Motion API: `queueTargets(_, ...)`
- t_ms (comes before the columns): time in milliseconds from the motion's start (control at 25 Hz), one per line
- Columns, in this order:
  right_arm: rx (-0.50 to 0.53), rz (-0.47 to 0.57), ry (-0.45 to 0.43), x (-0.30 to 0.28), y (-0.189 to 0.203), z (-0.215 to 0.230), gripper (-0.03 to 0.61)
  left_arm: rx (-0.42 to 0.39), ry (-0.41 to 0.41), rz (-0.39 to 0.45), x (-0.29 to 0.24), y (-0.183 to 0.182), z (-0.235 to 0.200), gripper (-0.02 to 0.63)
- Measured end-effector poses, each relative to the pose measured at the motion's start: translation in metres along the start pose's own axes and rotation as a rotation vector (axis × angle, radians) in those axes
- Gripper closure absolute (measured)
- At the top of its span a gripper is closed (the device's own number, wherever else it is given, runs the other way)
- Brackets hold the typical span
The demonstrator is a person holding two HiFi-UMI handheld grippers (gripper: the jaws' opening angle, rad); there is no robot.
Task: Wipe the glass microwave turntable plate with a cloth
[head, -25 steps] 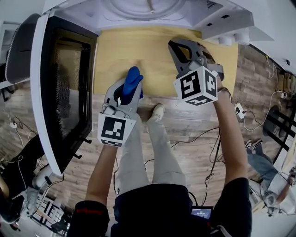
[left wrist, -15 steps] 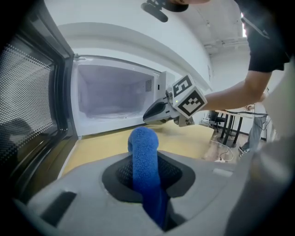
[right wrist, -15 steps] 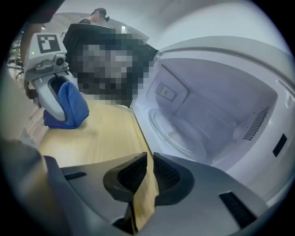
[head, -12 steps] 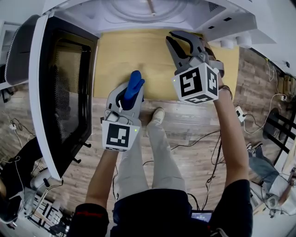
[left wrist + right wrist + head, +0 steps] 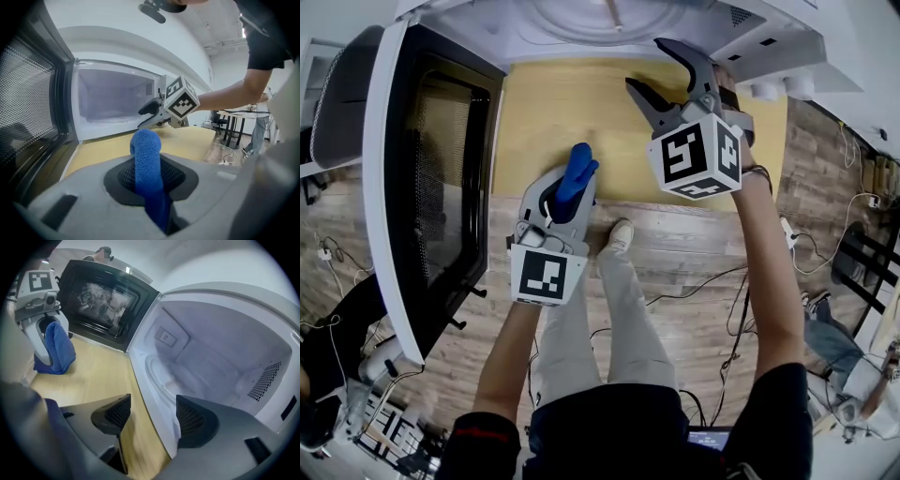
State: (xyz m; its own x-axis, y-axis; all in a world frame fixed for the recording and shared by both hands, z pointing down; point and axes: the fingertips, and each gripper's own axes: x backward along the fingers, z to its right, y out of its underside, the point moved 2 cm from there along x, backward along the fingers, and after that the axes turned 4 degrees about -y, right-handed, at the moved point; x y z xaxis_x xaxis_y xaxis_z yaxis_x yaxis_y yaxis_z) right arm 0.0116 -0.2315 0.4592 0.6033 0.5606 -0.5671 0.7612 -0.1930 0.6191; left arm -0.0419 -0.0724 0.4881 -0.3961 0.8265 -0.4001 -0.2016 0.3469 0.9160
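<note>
The glass turntable plate (image 5: 174,375) lies on the floor of the open microwave (image 5: 581,23); its rim shows at the top of the head view. A blue cloth (image 5: 578,171) sticks up out of my left gripper (image 5: 567,192), which is shut on it over the yellow tabletop. In the left gripper view the cloth (image 5: 146,157) stands between the pads. My right gripper (image 5: 649,67) hangs at the microwave's opening. Its jaws have just been opening and stand open with nothing between them (image 5: 152,413), pointing at the sill in front of the plate.
The microwave door (image 5: 431,178) stands swung open on the left, beside my left gripper. The yellow tabletop (image 5: 544,112) ends at a front edge near my left hand. Beyond it are the wooden floor with cables (image 5: 722,272) and the person's legs.
The right gripper's jaws were shut and now stand apart; that gripper has moved up the picture toward the microwave's opening. The left gripper with the cloth has hardly moved.
</note>
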Motion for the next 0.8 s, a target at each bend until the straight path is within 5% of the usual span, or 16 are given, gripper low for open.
queueTargets(800, 0.035, -0.022, 0.131, -0.029, 0.009, 0.002, 0.262, 0.003, -0.001, 0.019, 0.003, 0.000, -0.001, 0.551)
